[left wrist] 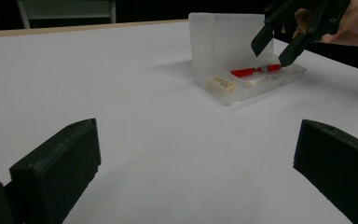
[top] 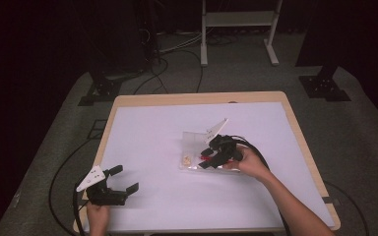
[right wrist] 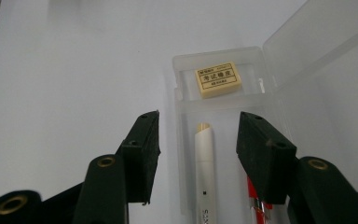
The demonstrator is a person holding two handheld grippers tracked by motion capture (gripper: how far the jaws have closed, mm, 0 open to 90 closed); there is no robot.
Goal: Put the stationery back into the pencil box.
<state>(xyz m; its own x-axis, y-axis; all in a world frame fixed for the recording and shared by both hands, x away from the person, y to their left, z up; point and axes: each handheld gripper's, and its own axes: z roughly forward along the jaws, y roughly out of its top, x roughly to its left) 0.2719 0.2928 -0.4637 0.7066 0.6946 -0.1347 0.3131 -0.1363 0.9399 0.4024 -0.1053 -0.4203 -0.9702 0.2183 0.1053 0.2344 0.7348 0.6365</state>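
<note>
A clear plastic pencil case [top: 193, 147] [left wrist: 235, 93] [right wrist: 223, 116] lies open on the white table, its lid [left wrist: 223, 44] upright. Inside are a cream eraser [top: 186, 159] [left wrist: 221, 83] [right wrist: 218, 79], a white pen [right wrist: 205, 158] and a red pen [top: 205, 159] [left wrist: 254, 71] [right wrist: 256, 200]. My right gripper [top: 207, 158] [left wrist: 275, 51] [right wrist: 198, 140] hangs open just above the case, jaws either side of the white pen, nothing held. My left gripper [top: 124, 179] [left wrist: 196, 154] rests open at the near left of the table, far from the case, with nothing between its jaws.
The white table surface [top: 152, 147] has a wooden rim [top: 197, 98]. Beyond it on the grey floor stand a white frame [top: 236, 29], black stand feet [top: 103, 88] and loose cables [top: 172, 54].
</note>
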